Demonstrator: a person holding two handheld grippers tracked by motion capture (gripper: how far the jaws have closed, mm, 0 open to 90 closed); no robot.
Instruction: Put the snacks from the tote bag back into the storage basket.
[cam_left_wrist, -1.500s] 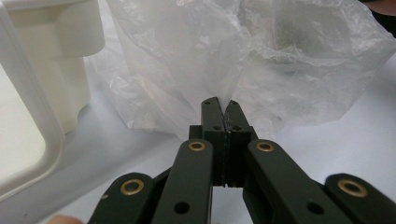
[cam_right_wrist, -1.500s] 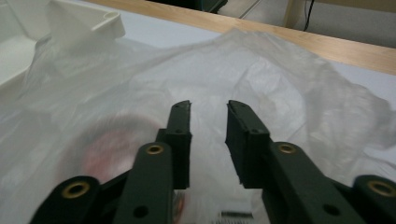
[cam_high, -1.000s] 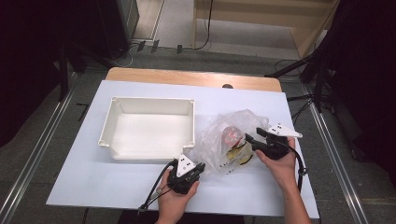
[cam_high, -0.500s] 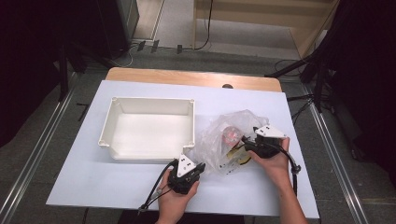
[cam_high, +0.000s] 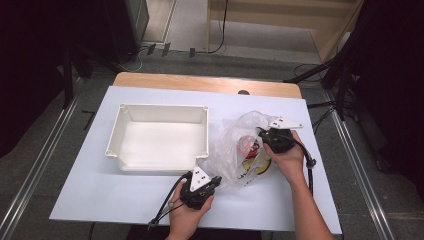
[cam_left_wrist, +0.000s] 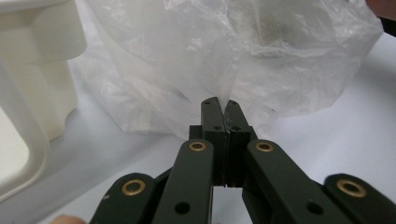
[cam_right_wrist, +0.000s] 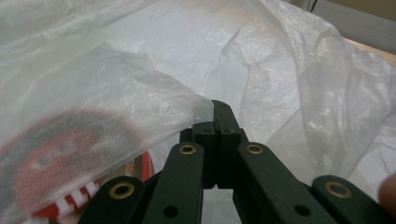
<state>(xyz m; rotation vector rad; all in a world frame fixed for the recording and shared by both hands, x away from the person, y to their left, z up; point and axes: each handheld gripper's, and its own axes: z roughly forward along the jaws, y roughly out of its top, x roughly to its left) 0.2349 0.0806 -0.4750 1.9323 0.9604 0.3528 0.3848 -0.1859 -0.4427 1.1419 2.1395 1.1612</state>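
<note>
A crumpled clear plastic bag (cam_high: 231, 150) lies on the white table top (cam_high: 100, 195), right of a white tray (cam_high: 162, 106). Through the film I see a red-topped item (cam_high: 248, 145) and something yellow (cam_high: 252, 166). My left gripper (cam_high: 216, 181) is at the bag's near left corner, shut on a fold of the bag (cam_left_wrist: 261, 60); its jaws meet on the film in the left gripper view (cam_left_wrist: 223, 105). My right gripper (cam_high: 260, 132) is at the bag's upper right. Its jaws have just closed and pinch the bag's edge (cam_right_wrist: 187, 100) in the right gripper view (cam_right_wrist: 215, 109), with the red item (cam_right_wrist: 60, 154) blurred behind film.
The tray is deep, rectangular and has nothing in it; its corner (cam_left_wrist: 42, 70) stands close to my left gripper. A wooden strip (cam_high: 205, 84) runs along the table's far edge. Metal rails (cam_high: 360, 170) flank the table on the floor.
My right gripper has moved left and slightly away from the person, up to the bag's upper right edge, and the bag has shifted a little with it. The left hand has stayed put.
</note>
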